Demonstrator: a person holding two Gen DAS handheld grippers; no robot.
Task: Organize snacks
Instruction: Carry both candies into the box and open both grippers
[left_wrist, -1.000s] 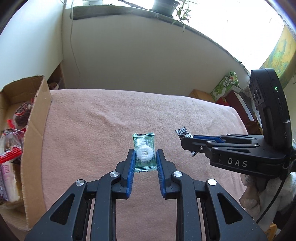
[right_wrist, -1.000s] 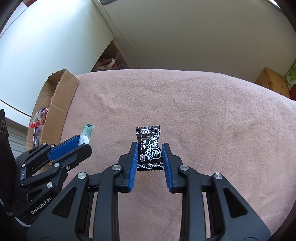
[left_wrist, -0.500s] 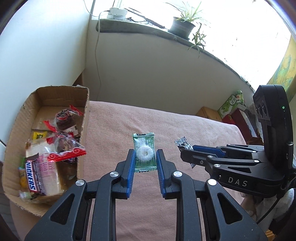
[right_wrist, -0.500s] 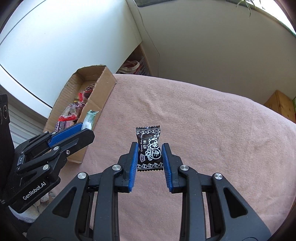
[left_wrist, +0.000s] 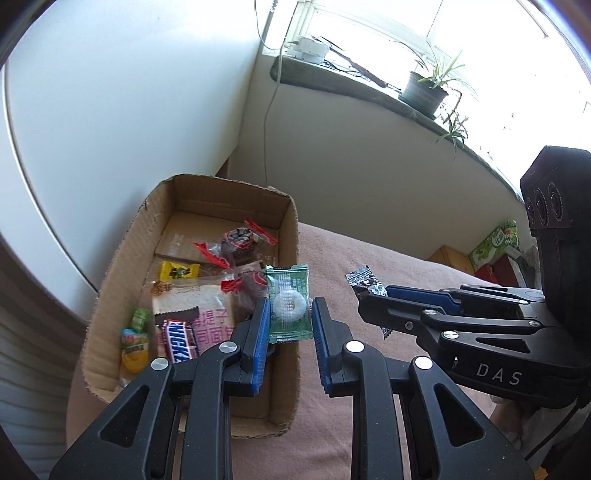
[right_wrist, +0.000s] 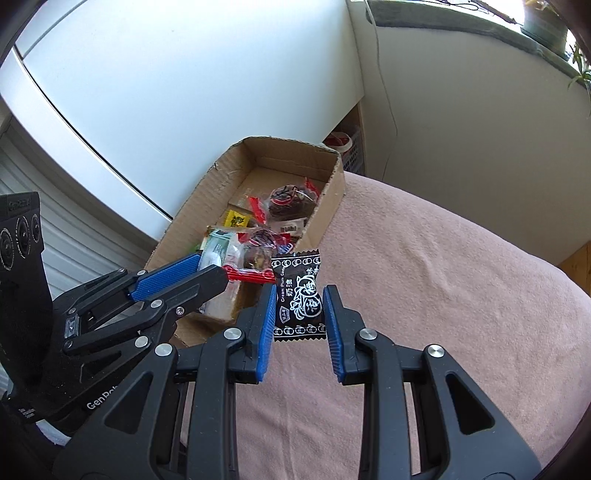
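Observation:
My left gripper (left_wrist: 289, 319) is shut on a green mint candy packet (left_wrist: 289, 302) and holds it in the air over the right wall of an open cardboard box (left_wrist: 207, 192). The box holds several snacks, among them a Snickers bar (left_wrist: 181, 341) and a yellow candy (left_wrist: 179, 272). My right gripper (right_wrist: 299, 314) is shut on a black plum candy packet (right_wrist: 298, 295), held above the pink cloth just right of the box (right_wrist: 280, 147). The right gripper also shows in the left wrist view (left_wrist: 373, 295), and the left gripper in the right wrist view (right_wrist: 199, 271).
The pink cloth (right_wrist: 443, 295) covers the table. A white wall stands behind the box. A windowsill with a potted plant (left_wrist: 424, 88) runs along the back. Green and red boxes (left_wrist: 495, 247) sit beyond the table's far right edge.
Both grippers have risen and swung left toward the cardboard box, each still holding its candy. The box now lies directly ahead of the left gripper.

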